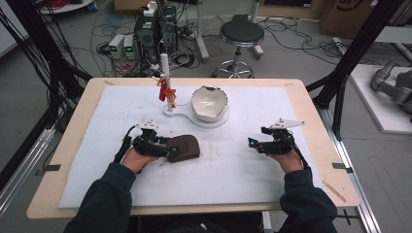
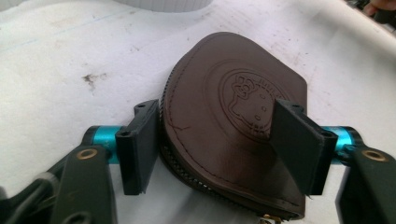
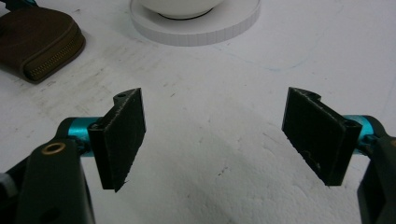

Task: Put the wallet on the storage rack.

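Left gripper (image 2: 217,149) clamps the brown pouch (image 2: 233,112).
Keep both pads square on its sides (zipper edge toward the hand); right gripper (image 3: 215,140) waits wide, holding nothing.

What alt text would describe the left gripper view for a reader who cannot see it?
A brown leather zip pouch with an embossed cartoon stamp lies on the white table cover, between the black jaws of the left tool. One jaw touches its zipped edge, the other overlaps its top.
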A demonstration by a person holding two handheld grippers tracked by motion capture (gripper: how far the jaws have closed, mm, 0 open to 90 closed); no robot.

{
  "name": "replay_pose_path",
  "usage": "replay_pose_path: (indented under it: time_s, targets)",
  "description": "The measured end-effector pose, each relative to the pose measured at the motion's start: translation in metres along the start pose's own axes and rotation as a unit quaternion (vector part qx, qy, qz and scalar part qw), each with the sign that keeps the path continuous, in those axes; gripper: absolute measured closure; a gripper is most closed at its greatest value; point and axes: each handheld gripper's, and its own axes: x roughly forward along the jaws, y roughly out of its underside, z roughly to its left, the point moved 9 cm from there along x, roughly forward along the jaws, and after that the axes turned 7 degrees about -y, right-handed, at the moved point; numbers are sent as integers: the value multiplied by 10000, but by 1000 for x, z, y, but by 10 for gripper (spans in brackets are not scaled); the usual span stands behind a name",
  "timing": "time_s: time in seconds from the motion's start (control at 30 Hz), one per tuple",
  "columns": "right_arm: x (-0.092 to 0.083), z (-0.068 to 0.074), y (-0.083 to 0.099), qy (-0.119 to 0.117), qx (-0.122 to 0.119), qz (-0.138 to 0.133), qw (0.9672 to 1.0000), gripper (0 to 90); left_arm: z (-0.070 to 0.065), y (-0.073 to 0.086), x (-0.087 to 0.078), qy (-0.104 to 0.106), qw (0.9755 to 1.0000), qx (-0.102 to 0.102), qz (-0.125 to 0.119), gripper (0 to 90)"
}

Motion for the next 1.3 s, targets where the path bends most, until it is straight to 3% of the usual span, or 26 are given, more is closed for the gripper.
replay_pose_path:
  time_s: [0.1, 0.23, 0.4, 0.57, 0.67, 0.77, 0.87, 1.1, 1.17, 1.3]
  targets:
    - [4, 2, 0, -53, -39, 47, 10000, 219, -8, -5, -1, -65, 9985, 517, -151, 413]
    - [10, 7, 1, -142, -58, 135, 9998, 219, -21, -13, -2, -198, 9906, 1283, -440, 497]
    - [17, 19, -5, -440, 35, 16, 9990, 233, -36, -19, 5, -306, 9856, 1579, -531, 521]
    - [31, 39, -10, -826, -49, 21, 9966, 239, -52, -24, 17, -251, 9814, 1795, -630, 524]
    - [41, 52, -10, -1113, -101, 122, 9937, 334, -57, -25, 22, -252, 9805, 1828, -669, 524]
    - [47, 64, -10, -1424, -174, 180, 9895, 413, -58, -25, 22, -219, 9817, 1773, -660, 524]
    - [54, 75, -13, -1817, -173, 145, 9831, 475, -57, -25, 23, -191, 9824, 1735, -668, 524]
    - [66, 90, -12, -2114, -303, 349, 9763, 552, -57, -25, 23, -134, 9843, 1633, -653, 524]
    - [68, 93, -12, -2213, -384, 365, 9738, 633, -56, -24, 23, -107, 9852, 1590, -636, 523]
    - [66, 95, -12, -2174, -651, 358, 9732, 682, -55, -24, 24, -24, 9872, 1463, -641, 514]
